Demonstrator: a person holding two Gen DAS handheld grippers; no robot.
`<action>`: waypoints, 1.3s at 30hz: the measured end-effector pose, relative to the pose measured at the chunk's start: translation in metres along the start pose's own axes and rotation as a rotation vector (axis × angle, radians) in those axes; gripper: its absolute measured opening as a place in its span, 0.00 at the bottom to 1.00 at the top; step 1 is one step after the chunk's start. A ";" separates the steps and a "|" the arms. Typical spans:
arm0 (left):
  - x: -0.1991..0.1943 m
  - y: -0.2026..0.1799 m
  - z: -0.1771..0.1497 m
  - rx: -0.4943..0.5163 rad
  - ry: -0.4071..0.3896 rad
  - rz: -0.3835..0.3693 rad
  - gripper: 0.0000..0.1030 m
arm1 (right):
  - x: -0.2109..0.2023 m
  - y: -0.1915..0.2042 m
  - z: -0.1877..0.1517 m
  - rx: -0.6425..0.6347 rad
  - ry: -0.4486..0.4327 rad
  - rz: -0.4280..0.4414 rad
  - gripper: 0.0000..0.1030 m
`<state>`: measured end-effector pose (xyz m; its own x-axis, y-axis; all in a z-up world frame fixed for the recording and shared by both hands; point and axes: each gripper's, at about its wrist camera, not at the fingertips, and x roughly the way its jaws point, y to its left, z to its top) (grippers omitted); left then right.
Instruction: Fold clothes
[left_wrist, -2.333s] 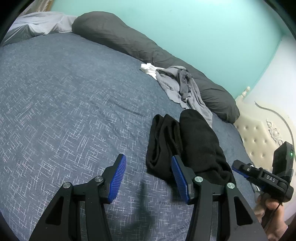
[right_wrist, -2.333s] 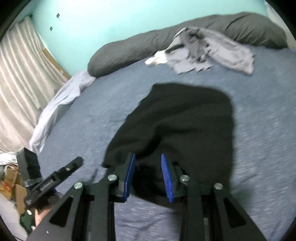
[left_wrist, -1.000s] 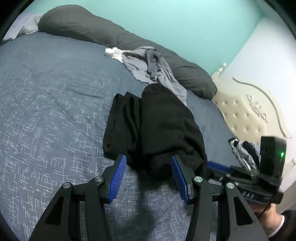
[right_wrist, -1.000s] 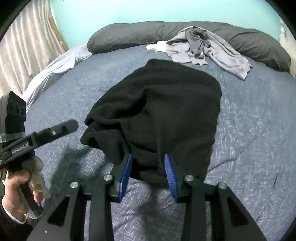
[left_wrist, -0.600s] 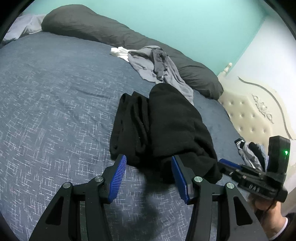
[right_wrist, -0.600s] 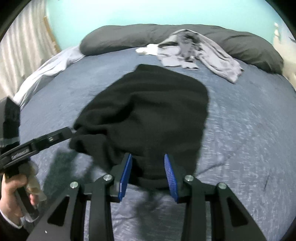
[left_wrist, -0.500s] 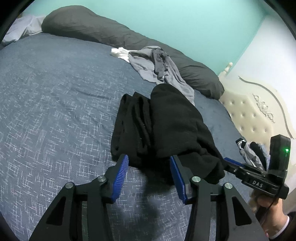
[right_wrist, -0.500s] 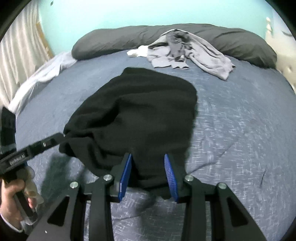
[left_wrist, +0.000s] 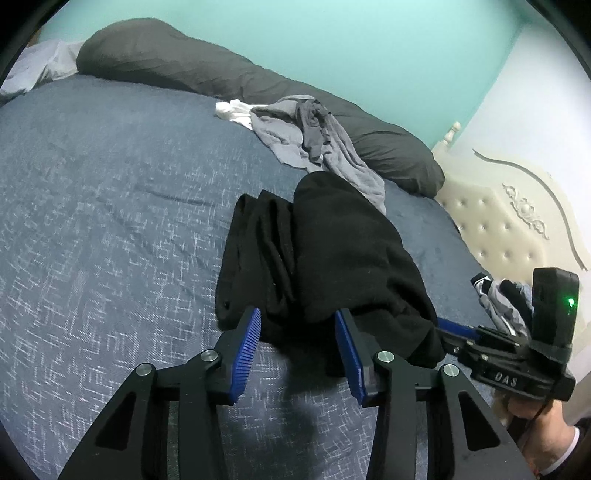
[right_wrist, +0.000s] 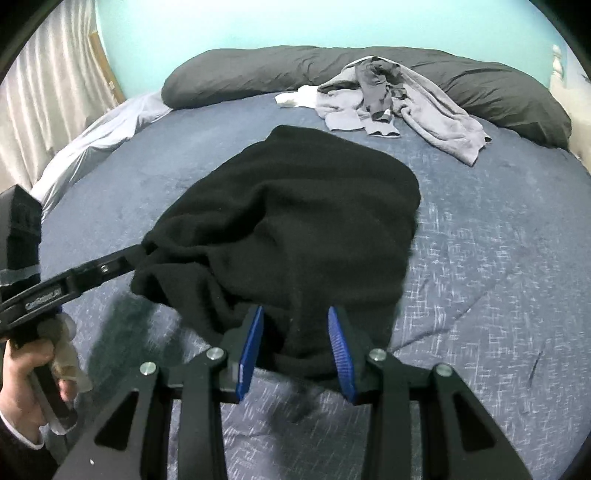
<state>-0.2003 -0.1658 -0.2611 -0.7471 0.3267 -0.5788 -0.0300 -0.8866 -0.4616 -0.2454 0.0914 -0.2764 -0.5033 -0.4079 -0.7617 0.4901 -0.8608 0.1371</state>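
Garment: a black, thick knitted garment (right_wrist: 295, 221) lies folded over on the bed, its near edge bunched and hanging over both claws.
Second layer: in the left wrist view a darker, pleated black part (left_wrist: 258, 254) of the same heap shows on the left side, flat on the cover; whether it is a separate piece cannot be told.
Left claw (left_wrist: 297, 350): blue ribbed pads apart, the near edge of the black garment lying in the gap between them; neither pad presses on the cloth.
Right claw (right_wrist: 295, 347): blue pads apart, the hem of the black garment sagging down between them; not clamped.
Left claw in right view (right_wrist: 110, 266): its black finger reaches under the left near corner of the garment, held by a hand (right_wrist: 29, 373) in a dark sleeve.
Right claw in left view (left_wrist: 458, 332): its blue tip touches the right near corner of the garment.
Bed (left_wrist: 92, 221): dark blue cover with pale flecks.
Far side: a long dark grey bolster pillow (right_wrist: 258, 74) along the teal wall (left_wrist: 332, 40); a rumpled pile of grey clothes (right_wrist: 399, 92) with a white piece (right_wrist: 295, 96) rests against it, apart from the black garment.
Right edge: a cream tufted headboard (left_wrist: 498, 229).
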 end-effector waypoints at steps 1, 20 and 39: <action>-0.001 -0.001 0.001 0.003 -0.003 -0.003 0.44 | 0.000 -0.003 0.001 0.011 -0.003 0.002 0.36; 0.014 -0.022 0.000 0.161 0.019 0.064 0.38 | -0.019 -0.038 0.004 0.150 -0.067 0.092 0.05; -0.018 0.007 0.007 0.048 -0.072 0.072 0.00 | -0.040 -0.054 0.001 0.188 -0.091 0.170 0.04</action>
<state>-0.1913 -0.1802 -0.2490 -0.7942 0.2388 -0.5588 -0.0051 -0.9221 -0.3868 -0.2525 0.1543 -0.2532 -0.4907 -0.5701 -0.6589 0.4368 -0.8153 0.3801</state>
